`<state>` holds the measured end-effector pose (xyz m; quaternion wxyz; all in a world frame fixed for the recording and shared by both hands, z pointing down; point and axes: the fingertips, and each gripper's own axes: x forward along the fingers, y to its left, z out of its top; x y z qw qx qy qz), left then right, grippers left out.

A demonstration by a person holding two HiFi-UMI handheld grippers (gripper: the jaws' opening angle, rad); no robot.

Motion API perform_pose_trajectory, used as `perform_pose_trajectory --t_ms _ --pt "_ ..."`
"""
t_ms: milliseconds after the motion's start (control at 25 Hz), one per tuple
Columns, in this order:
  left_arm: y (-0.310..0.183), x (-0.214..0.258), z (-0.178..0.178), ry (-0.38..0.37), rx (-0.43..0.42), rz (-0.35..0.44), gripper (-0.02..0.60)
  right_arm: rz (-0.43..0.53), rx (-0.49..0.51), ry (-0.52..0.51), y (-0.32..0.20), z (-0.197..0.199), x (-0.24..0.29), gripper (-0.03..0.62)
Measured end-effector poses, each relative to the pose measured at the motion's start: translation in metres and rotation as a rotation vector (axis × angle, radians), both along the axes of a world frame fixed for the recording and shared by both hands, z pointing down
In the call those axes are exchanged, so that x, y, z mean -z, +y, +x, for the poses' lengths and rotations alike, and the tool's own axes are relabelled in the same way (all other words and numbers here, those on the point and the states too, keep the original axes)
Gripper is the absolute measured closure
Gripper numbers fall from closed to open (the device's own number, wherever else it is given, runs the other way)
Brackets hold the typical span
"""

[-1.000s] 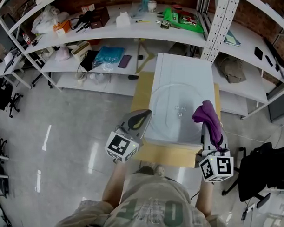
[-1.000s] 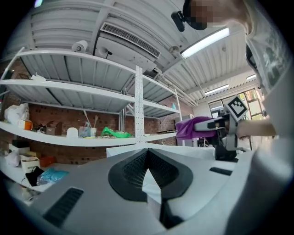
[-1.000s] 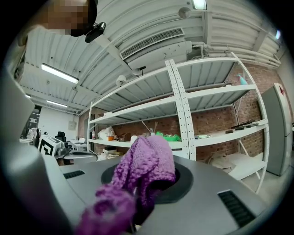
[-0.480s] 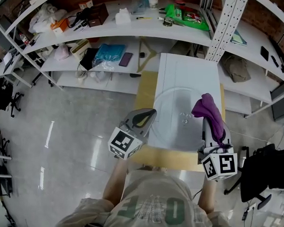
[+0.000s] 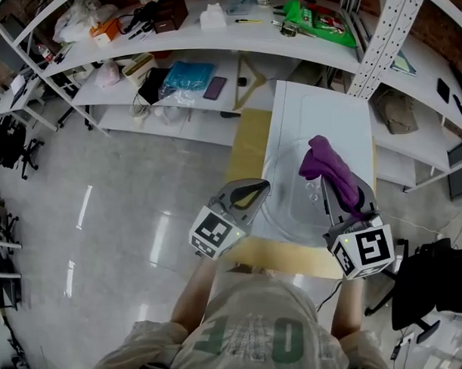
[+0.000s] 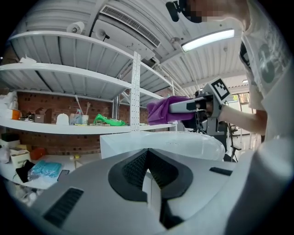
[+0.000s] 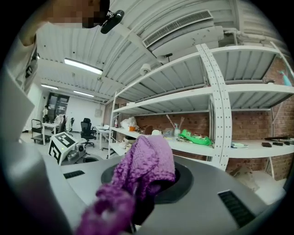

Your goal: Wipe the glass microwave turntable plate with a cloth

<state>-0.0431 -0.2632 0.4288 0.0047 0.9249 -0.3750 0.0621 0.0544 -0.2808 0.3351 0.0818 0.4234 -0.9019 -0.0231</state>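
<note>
The glass turntable plate (image 5: 292,208) lies on a white tabletop (image 5: 319,112); in the left gripper view it shows as a clear rim (image 6: 193,144) just past my jaws. My right gripper (image 5: 327,180) is shut on a purple cloth (image 5: 323,160), held bunched above the plate's right half. The cloth (image 7: 149,167) fills the right gripper (image 7: 140,186) view's centre. My left gripper (image 5: 259,189) hovers at the plate's near left edge, jaws shut on nothing (image 6: 148,169). From there the cloth (image 6: 166,110) hangs to the upper right.
The white top rests on a yellow-brown board (image 5: 252,145). Cluttered white shelves (image 5: 211,37) curve behind the table, with a perforated steel post (image 5: 384,31) at the right. A black chair (image 5: 438,275) stands near right. Grey floor (image 5: 103,215) spreads left.
Both grippers have moved forward over the table. The right gripper carried the cloth leftward, from the plate's right edge to over the plate. The left gripper closed in on the plate's near left rim.
</note>
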Motion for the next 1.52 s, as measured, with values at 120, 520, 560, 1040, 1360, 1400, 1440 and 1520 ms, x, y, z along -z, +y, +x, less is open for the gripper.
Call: perform_pose_trajectory --t_ms 120,520,560,1040,1360,1400,1440,1520 --pt "0.001 0.000 0.000 0.028 0.006 -0.007 0.580 -0.049 0.074 0.043 -0.003 -0.026 -0.009 0.536" --pt "0.000 0.000 -0.001 0.064 0.024 -0.006 0.580 -0.237 0.243 0.201 -0.015 -0.081 -0.060 0.536" --pt "0.000 -0.001 -0.001 0.067 0.026 -0.006 0.580 -0.249 0.244 0.211 -0.015 -0.082 -0.063 0.536" --pt "0.000 -0.001 -0.001 0.006 0.051 0.001 0.580 -0.204 0.203 0.485 -0.035 -0.079 -0.073 0.536" --pt "0.001 -0.002 -0.002 -0.007 0.068 -0.007 0.580 -0.171 0.081 0.536 -0.069 -0.047 -0.069 0.536" --pt "0.001 -0.001 -0.002 -0.011 0.068 -0.006 0.580 -0.172 0.053 0.538 -0.073 -0.038 -0.068 0.536" --pt "0.001 -0.001 -0.003 -0.013 0.069 -0.005 0.580 -0.175 0.025 0.539 -0.077 -0.029 -0.067 0.536" --pt "0.001 -0.001 -0.003 -0.013 0.068 -0.005 0.580 -0.179 -0.027 0.541 -0.082 -0.009 -0.065 0.536"
